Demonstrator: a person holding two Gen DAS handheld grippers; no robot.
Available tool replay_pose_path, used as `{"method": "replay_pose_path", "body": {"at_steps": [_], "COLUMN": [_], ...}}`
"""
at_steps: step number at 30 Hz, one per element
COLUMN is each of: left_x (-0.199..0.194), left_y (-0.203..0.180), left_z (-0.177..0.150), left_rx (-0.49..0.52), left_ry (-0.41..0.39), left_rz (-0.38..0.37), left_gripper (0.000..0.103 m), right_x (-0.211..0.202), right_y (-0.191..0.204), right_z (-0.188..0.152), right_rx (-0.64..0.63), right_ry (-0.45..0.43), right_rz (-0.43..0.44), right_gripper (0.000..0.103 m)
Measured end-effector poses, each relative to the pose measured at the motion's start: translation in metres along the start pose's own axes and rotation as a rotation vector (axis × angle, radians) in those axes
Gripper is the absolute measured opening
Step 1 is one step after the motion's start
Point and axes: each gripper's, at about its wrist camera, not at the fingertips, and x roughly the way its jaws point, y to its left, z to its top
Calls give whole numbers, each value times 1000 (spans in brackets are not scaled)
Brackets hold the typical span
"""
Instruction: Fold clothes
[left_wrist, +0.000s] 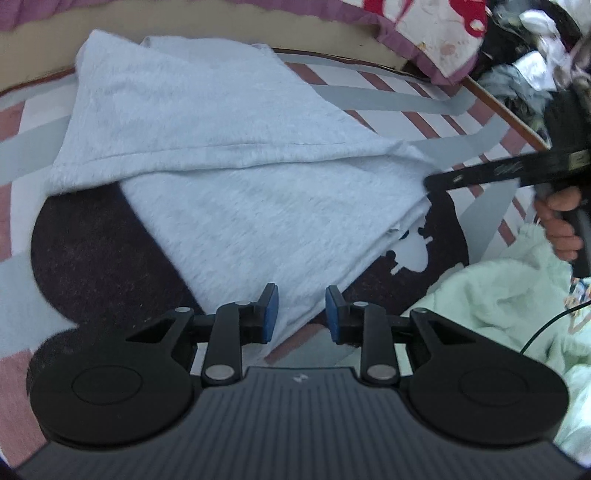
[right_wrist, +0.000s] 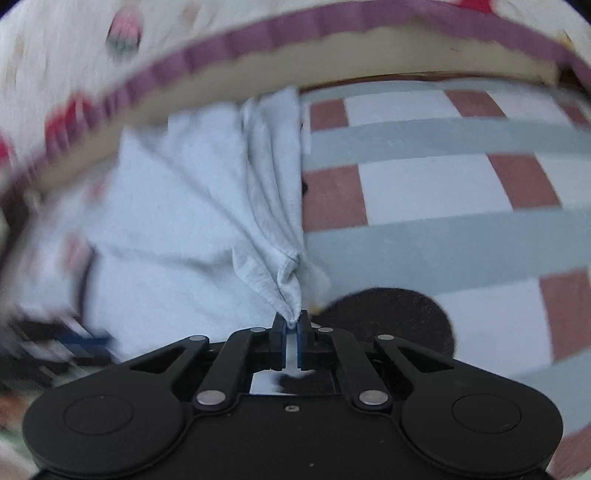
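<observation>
A light grey garment (left_wrist: 229, 155) lies partly folded on a checked mat, over a black cartoon-head print (left_wrist: 92, 251). My left gripper (left_wrist: 301, 308) is open and empty, its blue pads just above the garment's near corner. In the left wrist view my right gripper (left_wrist: 430, 182) reaches in from the right and pinches the garment's right corner. In the right wrist view my right gripper (right_wrist: 291, 326) is shut on a bunched corner of the grey garment (right_wrist: 207, 206), which stretches away to the upper left.
The checked mat (right_wrist: 424, 184) has brown, white and grey squares. A bed edge with purple-trimmed bedding (left_wrist: 417, 40) runs along the back. A pale green fluffy blanket (left_wrist: 517, 295) lies at the right. A pile of dark clothes (left_wrist: 524, 55) sits at the upper right.
</observation>
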Motion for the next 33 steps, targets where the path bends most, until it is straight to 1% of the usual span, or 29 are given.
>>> {"method": "replay_pose_path", "body": {"at_steps": [2, 3, 4, 6, 7, 8, 9, 11, 12, 13, 14, 15, 17, 18, 19, 21, 22, 24, 27, 28, 29, 30, 31, 32, 33], "left_x": [1, 1, 1, 1, 2, 3, 5, 7, 8, 8, 9, 9, 8, 5, 1, -8, -12, -16, -23, -25, -27, -29, -30, -30, -30], "left_y": [2, 2, -1, -10, -14, -18, -22, -27, -28, -28, -29, -28, -22, -17, -10, -2, 2, 7, 22, 30, 39, 49, 60, 72, 83], "left_z": [2, 2, 2, 0, -1, -2, -2, -3, -3, -3, -3, -2, -2, -1, 0, 2, 2, -1, -4, -6, -8, -9, -11, -14, -16], "left_rx": [-25, -24, -3, 57, 89, 113, 132, 161, 165, 169, 174, 175, 124, 71, 7, -31, -42, -99, -232, -280, -332, -383, -435, -486, -536], "left_ry": [-3, -8, -12, -12, -6, -5, -8, -14, -19, -23, -28, -28, -51, -70, -92, -108, -103, -103, -199, -230, -264, -297, -330, -364, -388], "left_rz": [-9, -9, -8, -9, -9, 0, 13, 35, 41, 47, 53, 67, 113, 132, 148, 107, 67, 12, 7, 28, 60, 92, 115, 132, 134], "left_gripper": [27, 27, 27, 30, 36, 43, 44, 45, 42, 35, 8, 0, 0, 0, 0, 0, 0, 1, 7, 17, 37, 45, 48, 48, 48], "right_x": [-5, -2, 1, 15, 22, 27, 28, 27, 22, 16, 10, 4, -6, -8, -8, -3, 1, 12, 36, 46, 57, 68, 79, 86, 91], "right_y": [10, 12, 14, 3, -4, -12, -17, -21, -21, -19, -15, -8, 12, 22, 31, 51, 59, 83, 115, 123, 130, 135, 140, 143, 147], "right_z": [3, 2, 1, -3, -5, -8, -10, -14, -14, -12, -10, -8, -4, -4, -2, -3, -4, -10, -15, -14, -14, -14, -15, -15, -17], "right_rx": [-68, -92, -115, -46, 8, 81, 112, 86, 80, 61, 39, -13, -136, -202, -262, -367, -418, -599, -872, -936, -996, -1040, -1082, -1110, -1141], "right_ry": [5, 18, 32, 113, 146, 181, 195, 181, 159, 128, 96, 54, -29, -63, -90, -102, -93, -83, -71, -57, -44, -44, -47, -54, -61], "right_rz": [-18, -32, -46, -51, -57, -66, -91, -140, -148, -145, -140, -134, -123, -115, -104, -100, -113, -129, -134, -147, -162, -198, -237, -234, -205], "right_gripper": [4, 4, 4, 4, 4, 1, 1, 1, 1, 1, 2, 7, 9, 12, 32, 57, 56, 56, 56, 55, 55, 55, 55, 55, 54]}}
